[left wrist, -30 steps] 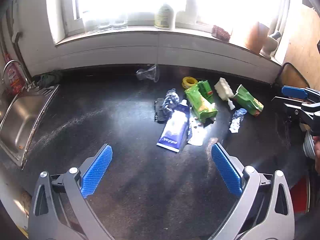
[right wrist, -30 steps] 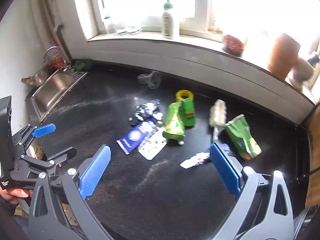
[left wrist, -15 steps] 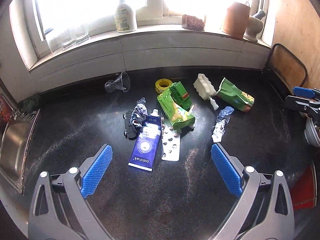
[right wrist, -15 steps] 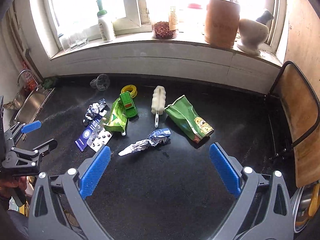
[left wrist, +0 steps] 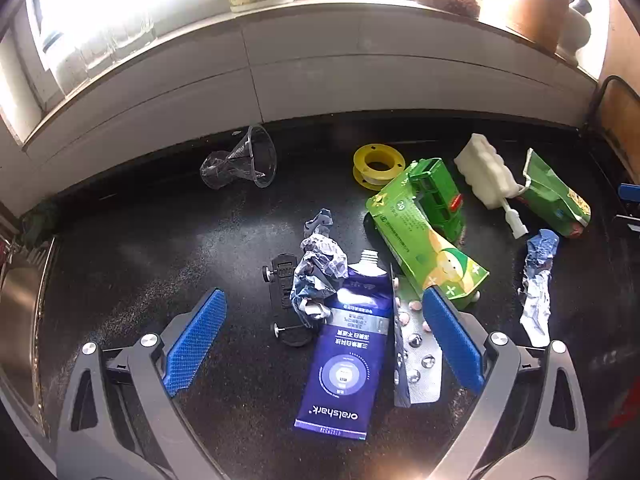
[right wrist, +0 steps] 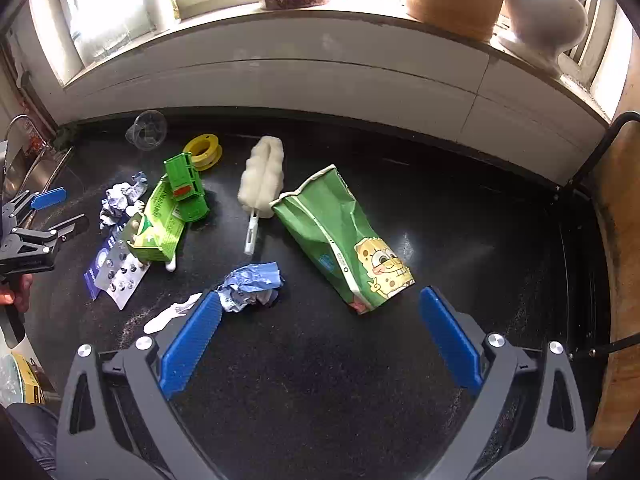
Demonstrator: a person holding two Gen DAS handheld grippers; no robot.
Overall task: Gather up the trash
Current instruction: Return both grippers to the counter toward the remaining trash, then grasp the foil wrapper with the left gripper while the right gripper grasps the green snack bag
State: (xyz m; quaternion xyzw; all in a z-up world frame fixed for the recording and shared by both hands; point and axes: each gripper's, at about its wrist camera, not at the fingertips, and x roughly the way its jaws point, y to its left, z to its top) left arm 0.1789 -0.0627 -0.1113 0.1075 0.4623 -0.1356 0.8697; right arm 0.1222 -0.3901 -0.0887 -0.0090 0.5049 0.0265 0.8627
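On the black counter (right wrist: 460,220) we see the trash well scattered. Largest, the green snack bag (right wrist: 340,236) lies flat ahead of our right gripper (right wrist: 316,336), whose jaws stand wide and empty; we judge a slick, limp bag may slip out. Our left gripper (left wrist: 324,344), likewise spread and empty, straddles the toothpaste tube (left wrist: 348,356); closing could also catch the pill sheet (left wrist: 416,348) touching it, or scatter the crumpled foil (left wrist: 318,272).
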